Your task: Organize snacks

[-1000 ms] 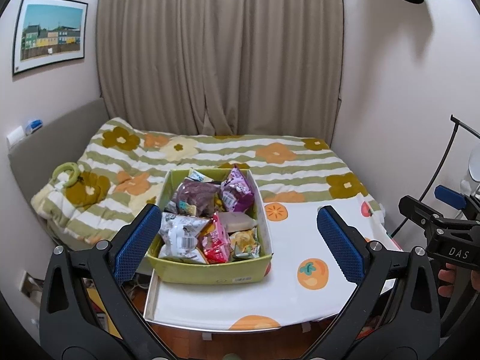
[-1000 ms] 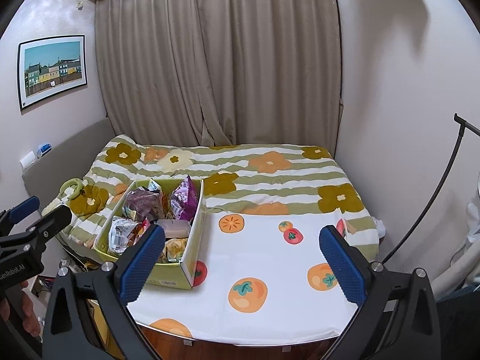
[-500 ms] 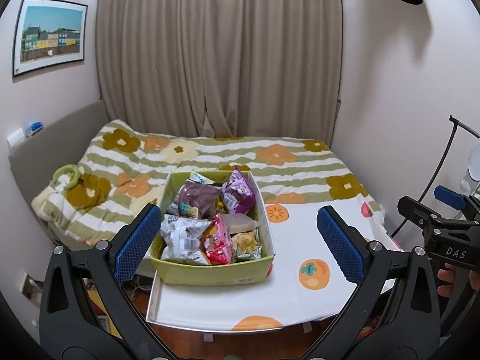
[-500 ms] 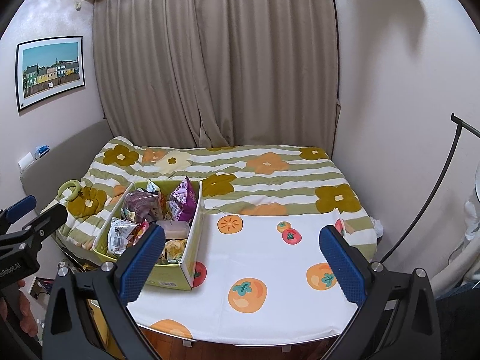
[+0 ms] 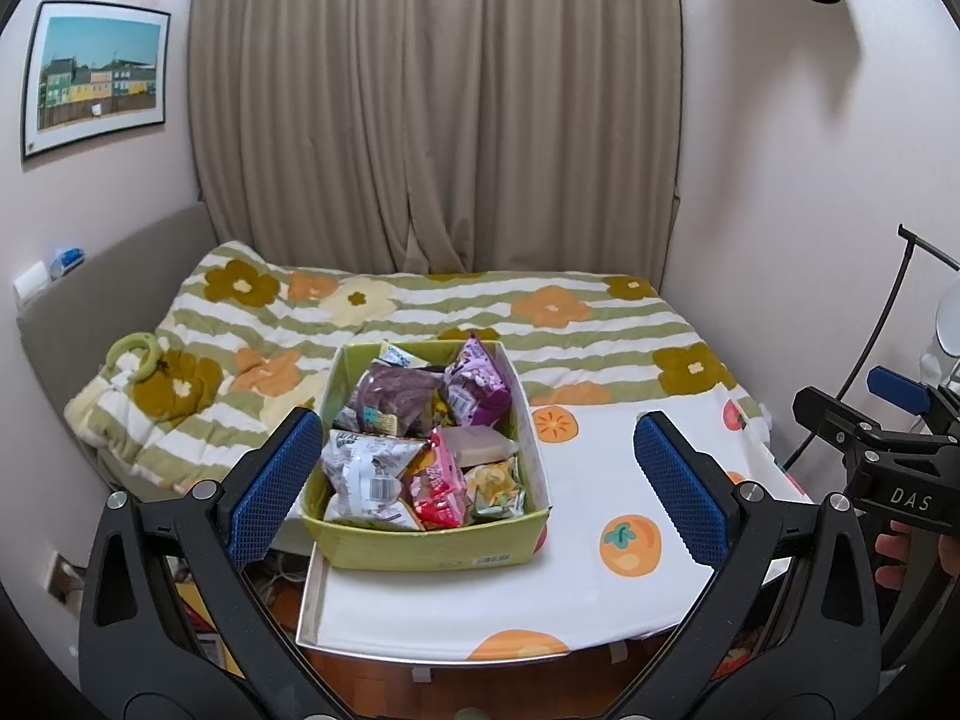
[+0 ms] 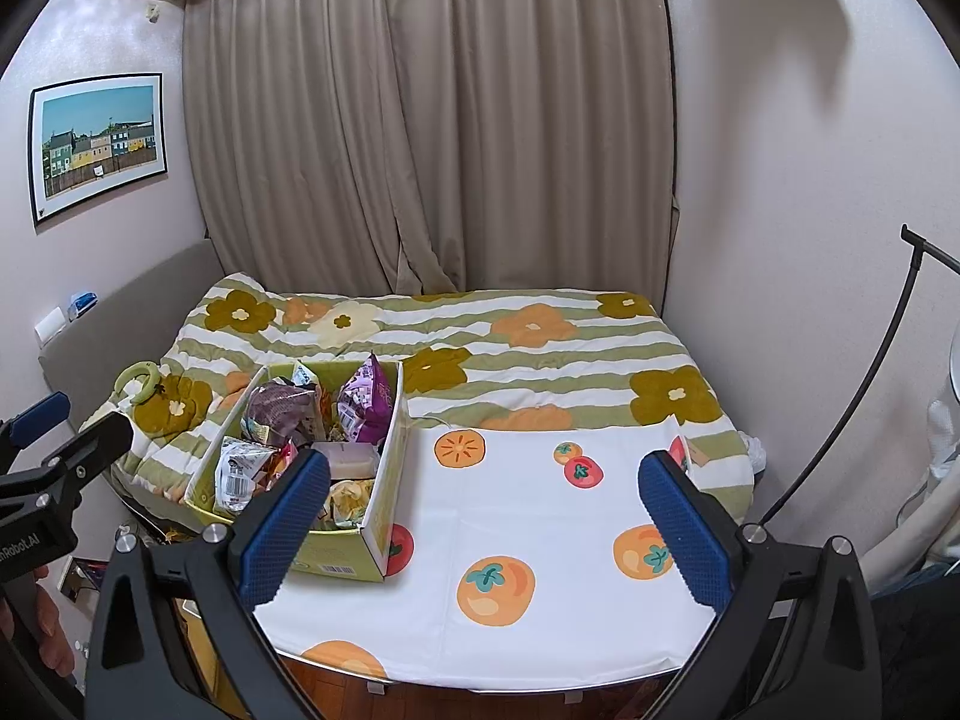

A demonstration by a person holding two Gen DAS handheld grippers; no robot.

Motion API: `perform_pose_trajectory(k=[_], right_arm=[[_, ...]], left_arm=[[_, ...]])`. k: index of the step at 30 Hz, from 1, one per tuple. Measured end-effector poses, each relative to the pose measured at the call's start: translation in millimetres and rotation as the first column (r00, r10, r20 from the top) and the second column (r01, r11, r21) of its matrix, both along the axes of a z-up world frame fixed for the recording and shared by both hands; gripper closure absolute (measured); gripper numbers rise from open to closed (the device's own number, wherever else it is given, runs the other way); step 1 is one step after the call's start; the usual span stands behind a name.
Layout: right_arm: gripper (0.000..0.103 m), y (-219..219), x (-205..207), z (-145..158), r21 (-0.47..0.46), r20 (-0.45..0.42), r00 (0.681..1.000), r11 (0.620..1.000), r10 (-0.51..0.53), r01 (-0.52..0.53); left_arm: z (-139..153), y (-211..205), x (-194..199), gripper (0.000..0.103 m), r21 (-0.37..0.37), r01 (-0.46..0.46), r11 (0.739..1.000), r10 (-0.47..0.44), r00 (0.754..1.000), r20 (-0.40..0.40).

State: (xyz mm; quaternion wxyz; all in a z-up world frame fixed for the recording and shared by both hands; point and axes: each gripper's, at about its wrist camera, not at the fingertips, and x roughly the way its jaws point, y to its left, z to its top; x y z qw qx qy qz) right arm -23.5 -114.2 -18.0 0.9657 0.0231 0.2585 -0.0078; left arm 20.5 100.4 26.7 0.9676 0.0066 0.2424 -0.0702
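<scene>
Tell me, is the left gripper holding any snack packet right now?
No, the left gripper is open and empty, with the snacks lying in the green box.

Both wrist views face bed; share snack box (image 5: pixel 420 546).

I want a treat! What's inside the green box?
The green box is full of snack packets: a silver bag, a red one, a yellow one, two purple bags at the back. Anything underneath them is covered.
</scene>
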Motion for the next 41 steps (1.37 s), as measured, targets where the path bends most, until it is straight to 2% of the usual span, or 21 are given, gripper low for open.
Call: perform_pose_trajectory(k=[41], right_arm=[[0.001, 5, 7, -1, 0.004, -0.002, 1.0, 1.0, -0.013, 0.013]], left_arm=[[-11, 5, 13, 0.0, 0.005, -0.018, 1.0, 0.018, 1.0, -0.007]])
